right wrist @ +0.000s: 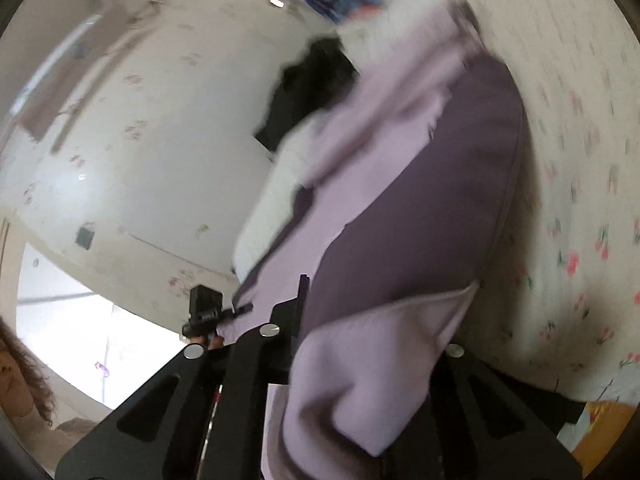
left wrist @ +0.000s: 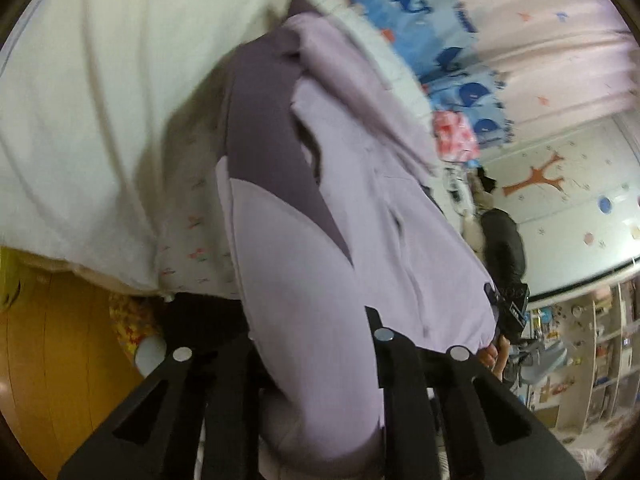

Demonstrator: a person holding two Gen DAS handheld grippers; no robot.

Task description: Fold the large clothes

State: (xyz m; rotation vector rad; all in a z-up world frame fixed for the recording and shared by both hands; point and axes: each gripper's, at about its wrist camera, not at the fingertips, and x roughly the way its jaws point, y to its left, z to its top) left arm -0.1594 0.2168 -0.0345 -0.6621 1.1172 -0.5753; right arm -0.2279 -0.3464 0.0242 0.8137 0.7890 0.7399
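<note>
Lilac and darker purple cloth fills both wrist views: your garment (left wrist: 360, 208) hangs stretched between the two grippers, above the bed. Your left gripper (left wrist: 320, 400) has its fingers closed in on a bunched lilac edge that runs down between them. Your right gripper (right wrist: 360, 392) likewise pinches a thick lilac fold (right wrist: 360, 380), with the dark purple panel (right wrist: 432, 184) rising beyond it. In the left view the garment's far edge lies against the white duvet (left wrist: 100, 100) and the cherry-print sheet (left wrist: 196, 240); the sheet's near edge drops to the yellow floor (left wrist: 60, 360). A blue whale-print blanket (left wrist: 420, 20) is heaped toward the bed's far end. In the right view, open air lies left of the cloth, toward the wall (right wrist: 140, 140). Both views are motion-blurred.
</note>
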